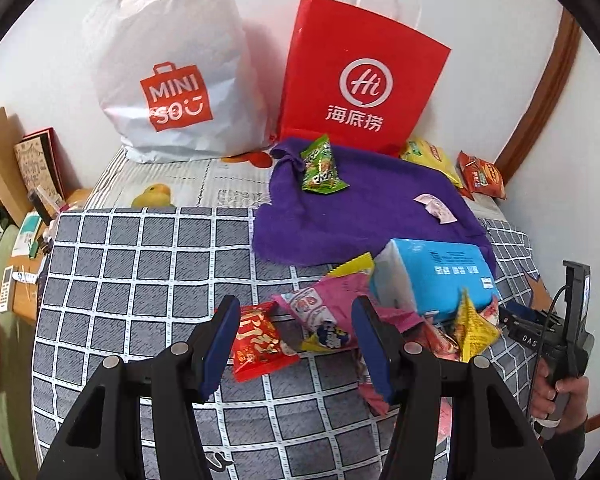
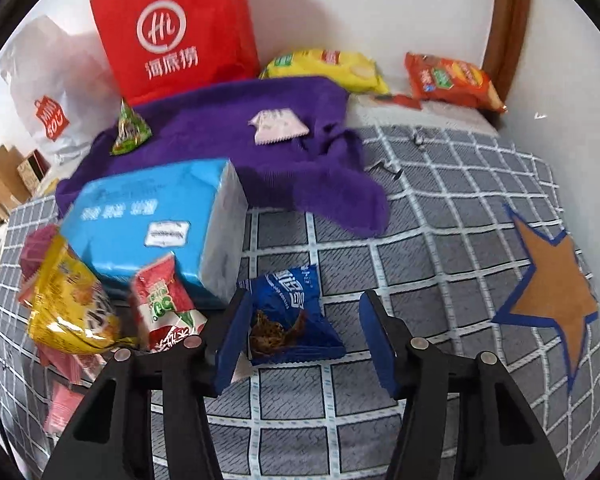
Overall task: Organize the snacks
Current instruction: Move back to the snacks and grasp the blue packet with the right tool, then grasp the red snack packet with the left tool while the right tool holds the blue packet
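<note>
Down on the grey checked bedcover point(image 1: 140, 264) a heap of snack packets lies scattered, and both grippers hang over it. Seen from the left wrist, the left gripper point(image 1: 296, 344) has its blue pads spread apart, gripping nothing; a red snack packet point(image 1: 260, 340) lies on the cover between them, close against the left-hand pad, while a pink packet point(image 1: 324, 304) lies toward the right-hand pad. Behind these sits a light blue tissue pack point(image 1: 432, 276), with a yellow packet point(image 1: 472, 328) leaning at its near corner. A purple cloth point(image 1: 364, 208) spreads further back and carries a green packet point(image 1: 320, 166) and a small pale pink sachet point(image 1: 436, 208). Against the wall stand a white Miniso bag point(image 1: 172, 80) and a red paper bag point(image 1: 360, 76) (both upright).

From the right wrist, the right gripper point(image 2: 300, 340) is also parted, holding nothing: a dark blue snack packet point(image 2: 292, 316) lies flat on the cover between its pads, just beside the left-hand one; whether it touches I cannot tell. A red-and-green packet point(image 2: 164, 304) lies just left of that. An orange star patch point(image 2: 552, 288) marks the cover to the right. A hand point(image 1: 556, 392) grips the right gripper's handle.
</note>
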